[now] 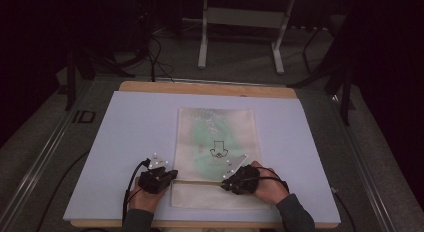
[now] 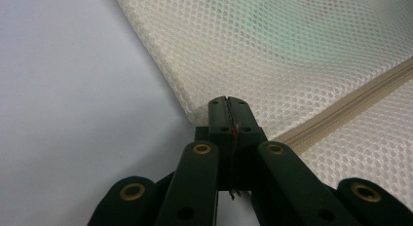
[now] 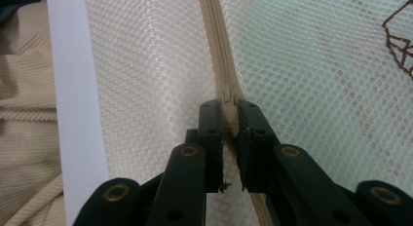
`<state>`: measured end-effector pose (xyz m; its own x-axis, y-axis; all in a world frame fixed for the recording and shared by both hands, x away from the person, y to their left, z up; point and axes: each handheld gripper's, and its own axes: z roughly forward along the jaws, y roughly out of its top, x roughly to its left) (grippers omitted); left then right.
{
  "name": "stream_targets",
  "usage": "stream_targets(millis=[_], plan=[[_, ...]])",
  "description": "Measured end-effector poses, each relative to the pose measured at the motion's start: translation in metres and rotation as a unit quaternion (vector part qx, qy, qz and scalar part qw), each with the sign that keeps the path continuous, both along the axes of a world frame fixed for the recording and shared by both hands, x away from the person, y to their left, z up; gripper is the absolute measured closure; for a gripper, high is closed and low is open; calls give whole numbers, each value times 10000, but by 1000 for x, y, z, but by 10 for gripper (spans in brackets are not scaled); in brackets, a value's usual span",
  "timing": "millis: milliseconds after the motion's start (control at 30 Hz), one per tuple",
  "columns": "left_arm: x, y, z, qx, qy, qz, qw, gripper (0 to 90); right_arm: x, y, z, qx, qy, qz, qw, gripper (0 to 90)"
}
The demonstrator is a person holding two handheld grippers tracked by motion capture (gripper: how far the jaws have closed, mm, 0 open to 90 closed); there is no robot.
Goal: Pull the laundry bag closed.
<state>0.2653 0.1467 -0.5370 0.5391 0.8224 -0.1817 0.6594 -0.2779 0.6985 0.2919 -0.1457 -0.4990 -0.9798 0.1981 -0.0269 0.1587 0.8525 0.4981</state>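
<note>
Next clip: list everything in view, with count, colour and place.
mesh bag: one, cream with something green inside, middle of the board
zipper: one, beige, across the bag's near end
zipper slider: one, beige, between the right claw's jaws
board: one, pale lilac, covering the wooden table
metal frame: one, light grey, on the floor beyond the table
left claw: one, black, shut on the mesh bag's edge at the zipper's end
right claw: one, black, shut on the zipper slider

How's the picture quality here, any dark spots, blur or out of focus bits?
High view: room dark, white board and mesh bag dim, soft. Left gripper view: mesh crisp near the left hand-held gripper, blurrier toward the top. Right gripper view: zipper and mesh sharp; the right hand-held gripper dark, slightly soft.
</note>
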Motion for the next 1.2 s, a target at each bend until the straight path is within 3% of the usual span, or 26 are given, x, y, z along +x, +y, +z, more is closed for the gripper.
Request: stream_targets(millis=[1200], plan=[[0, 0, 0, 9, -3, 0, 10000, 894, -1, -28, 2, 55, 67, -264, 9996, 821]])
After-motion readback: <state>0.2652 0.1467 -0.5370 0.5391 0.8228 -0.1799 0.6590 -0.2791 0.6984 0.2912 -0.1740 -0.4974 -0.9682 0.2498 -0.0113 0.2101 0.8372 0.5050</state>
